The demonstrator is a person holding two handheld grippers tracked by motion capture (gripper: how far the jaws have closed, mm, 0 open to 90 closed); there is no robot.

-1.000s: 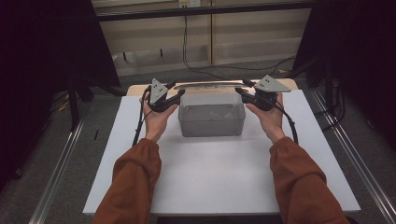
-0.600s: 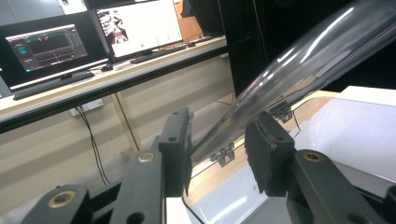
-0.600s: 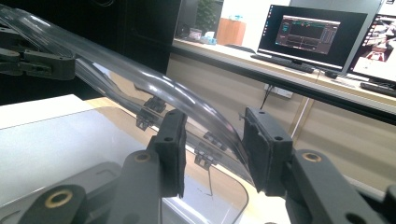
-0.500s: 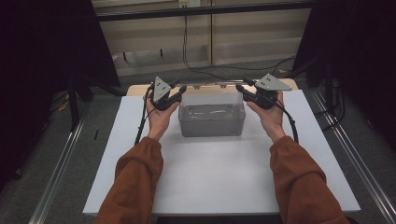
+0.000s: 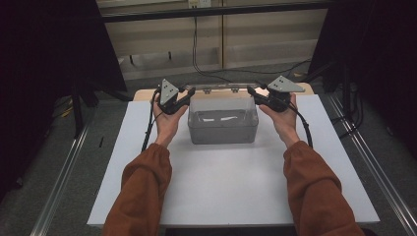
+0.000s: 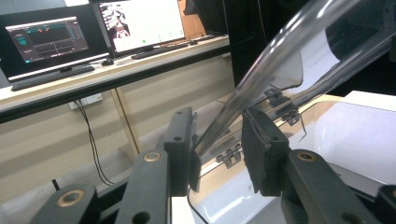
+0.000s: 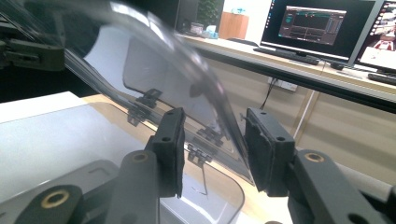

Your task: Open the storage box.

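Clear plastic lid (image 6: 280, 56), light and slippery (hinged behind), is best held at its edge, where left claw (image 6: 218, 147) and right claw (image 7: 212, 149) grasp it.

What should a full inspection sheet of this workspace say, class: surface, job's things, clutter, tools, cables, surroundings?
Surface: white tabletop, bare around the box.
Job's things: clear plastic box; its hinged lid is lifted open.
Clutter: nothing seen.
Tools: left tool has just been closing, with the lid edge between its jaws; right tool grips the lid's other end.
Cables: a black cable trails from each tool; a wall cable hangs behind the table.
Surroundings: monitors on a desk beyond; metal rails on the floor.
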